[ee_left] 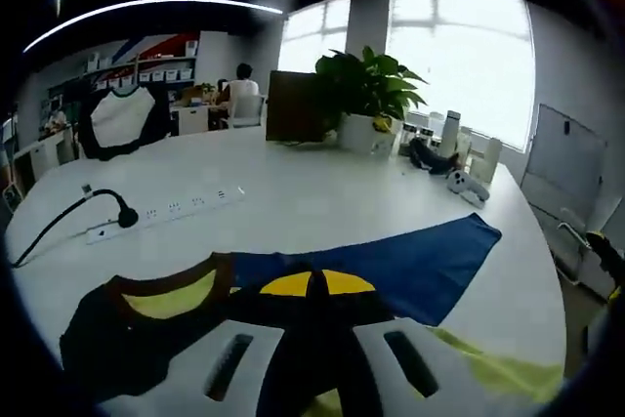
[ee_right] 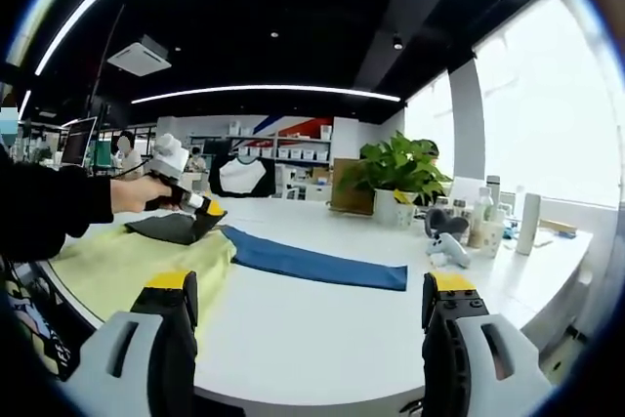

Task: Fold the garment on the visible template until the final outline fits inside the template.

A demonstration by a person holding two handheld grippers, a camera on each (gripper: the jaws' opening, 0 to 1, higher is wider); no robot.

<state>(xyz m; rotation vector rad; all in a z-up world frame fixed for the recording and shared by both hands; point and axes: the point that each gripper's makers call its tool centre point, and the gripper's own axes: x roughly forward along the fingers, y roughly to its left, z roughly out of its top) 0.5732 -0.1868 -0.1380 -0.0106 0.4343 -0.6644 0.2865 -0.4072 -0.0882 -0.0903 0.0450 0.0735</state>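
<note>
You are working in an open office with a dark ceiling, strip lights and bright windows, at a broad white bench that carries a potted plant, a white power strip with a black cable, and some bottles near the window side.

The garment lies at the near edge of the bench: a dark shirt with a yellow-green lining at the collar, resting partly on a blue template that runs as a long strip across the bench, with a pale yellow-green sheet beside it.

In the right gripper view your left tongs sit down at the dark fabric with the jaws closed on a fold of the garment, a hand behind them. In the left gripper view the jaws meet over the cloth, which agrees. Your right tongs hover wide apart above bare bench, holding nothing.

My reading is that you are partway into a fold. To do it well, carry the pinched edge across low and flat so the layer does not drag or bunch, and bring the right tongs in to pin the opposite edge before you release. Check the outline against the blue strip before you let go.

No brand, label or writing is legible on the garment or the bench.
</note>
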